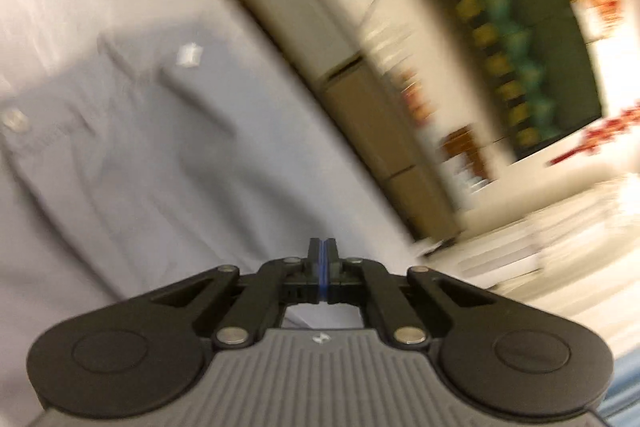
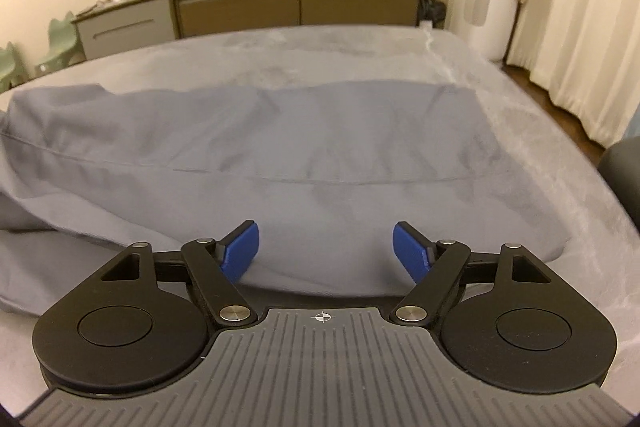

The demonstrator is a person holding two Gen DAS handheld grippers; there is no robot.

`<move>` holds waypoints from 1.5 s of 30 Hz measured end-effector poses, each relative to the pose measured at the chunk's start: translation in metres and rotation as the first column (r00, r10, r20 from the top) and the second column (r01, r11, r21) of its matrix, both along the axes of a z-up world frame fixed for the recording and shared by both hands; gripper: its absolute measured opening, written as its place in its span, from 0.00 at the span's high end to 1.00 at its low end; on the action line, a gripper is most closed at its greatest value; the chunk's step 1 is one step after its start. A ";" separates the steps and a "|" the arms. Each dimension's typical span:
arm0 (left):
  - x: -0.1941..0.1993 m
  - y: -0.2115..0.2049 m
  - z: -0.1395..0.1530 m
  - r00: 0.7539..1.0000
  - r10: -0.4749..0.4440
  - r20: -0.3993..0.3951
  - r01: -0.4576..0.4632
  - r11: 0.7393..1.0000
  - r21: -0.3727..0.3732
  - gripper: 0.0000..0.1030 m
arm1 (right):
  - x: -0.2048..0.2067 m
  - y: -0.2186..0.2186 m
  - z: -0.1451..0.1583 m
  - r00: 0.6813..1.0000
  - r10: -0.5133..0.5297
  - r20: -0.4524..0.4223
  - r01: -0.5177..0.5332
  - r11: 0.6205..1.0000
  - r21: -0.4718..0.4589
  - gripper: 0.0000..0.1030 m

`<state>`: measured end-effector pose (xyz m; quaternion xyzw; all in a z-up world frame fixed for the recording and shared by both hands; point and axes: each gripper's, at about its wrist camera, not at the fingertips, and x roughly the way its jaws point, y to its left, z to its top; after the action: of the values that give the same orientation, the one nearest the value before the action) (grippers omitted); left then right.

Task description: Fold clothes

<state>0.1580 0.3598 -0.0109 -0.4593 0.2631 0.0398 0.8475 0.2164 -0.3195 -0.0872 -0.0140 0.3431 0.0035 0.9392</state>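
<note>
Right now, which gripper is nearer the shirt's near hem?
Right. The right gripper hangs open just over the shirt hem; the left gripper, shut on nothing visible, is lifted off the cloth, view motion-blurred.

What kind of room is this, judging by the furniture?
Probably a home room. A grey shirt lies on a wide, grey-covered surface, perhaps a bed. Behind it stand a low sideboard and long pale curtains.
</note>
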 end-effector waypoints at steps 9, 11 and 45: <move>-0.034 0.036 -0.039 0.960 0.226 -0.163 -0.246 0.963 -0.111 0.55 | -0.039 0.161 0.043 0.817 0.531 0.225 -0.479 0.842 -0.249 0.35; -0.041 0.050 -0.054 0.949 0.259 -0.179 -0.284 0.950 -0.133 0.55 | -0.039 0.218 0.045 0.741 0.643 0.194 -0.576 0.757 -0.309 0.35; -0.064 0.075 -0.064 0.977 0.207 -0.061 -0.215 0.937 -0.274 0.35 | -0.094 0.496 0.041 0.320 0.947 -0.006 -0.752 0.250 -0.610 0.31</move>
<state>0.0940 0.4348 -0.0745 -0.5991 0.2286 0.1001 0.7608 0.1228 0.1764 -0.0464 -0.4484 0.0827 0.4289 0.7799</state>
